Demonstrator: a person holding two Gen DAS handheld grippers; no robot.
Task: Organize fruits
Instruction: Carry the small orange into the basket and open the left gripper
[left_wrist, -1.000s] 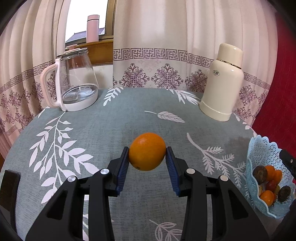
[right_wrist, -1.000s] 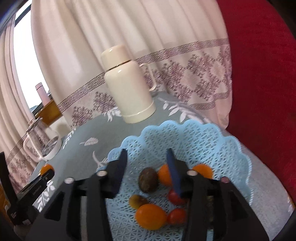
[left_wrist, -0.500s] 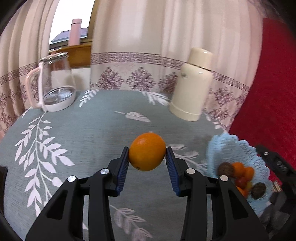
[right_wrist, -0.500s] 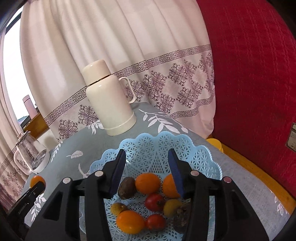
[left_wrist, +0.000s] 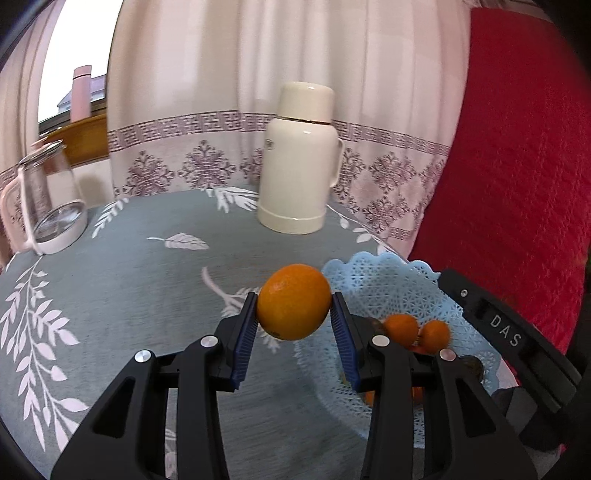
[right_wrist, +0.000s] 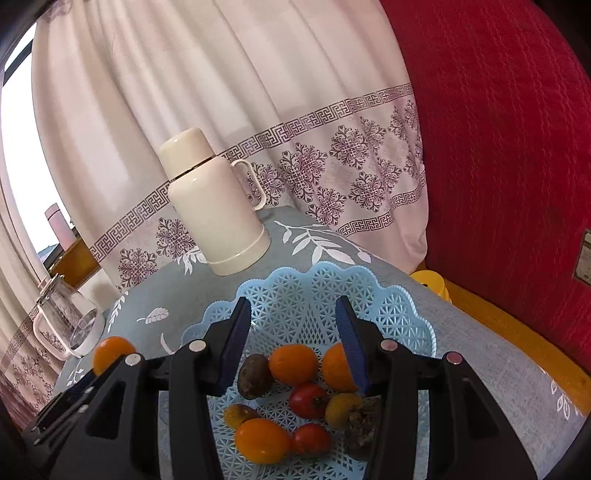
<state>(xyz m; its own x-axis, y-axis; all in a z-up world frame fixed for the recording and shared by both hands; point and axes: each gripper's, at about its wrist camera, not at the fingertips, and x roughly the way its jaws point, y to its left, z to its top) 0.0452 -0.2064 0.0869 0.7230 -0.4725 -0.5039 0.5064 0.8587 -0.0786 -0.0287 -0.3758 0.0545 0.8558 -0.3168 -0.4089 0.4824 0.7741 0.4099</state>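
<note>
Blue pads of the left gripper (left_wrist: 294, 322) clamped an orange (left_wrist: 294, 301) beside the basket (right_wrist: 373, 295), while the right gripper (right_wrist: 293, 339) hovered open and empty above it.

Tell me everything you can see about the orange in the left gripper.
The orange is round, bright, with finely dimpled peel and a small mark near its lower edge. It looks whole. The left gripper holds it off the table, blue pads pressing its two sides; nothing else touches it. It hangs over the grey cloth beside the near rim of the blue basket, not yet over the fruit inside. The right wrist view shows it left of the basket.
</note>
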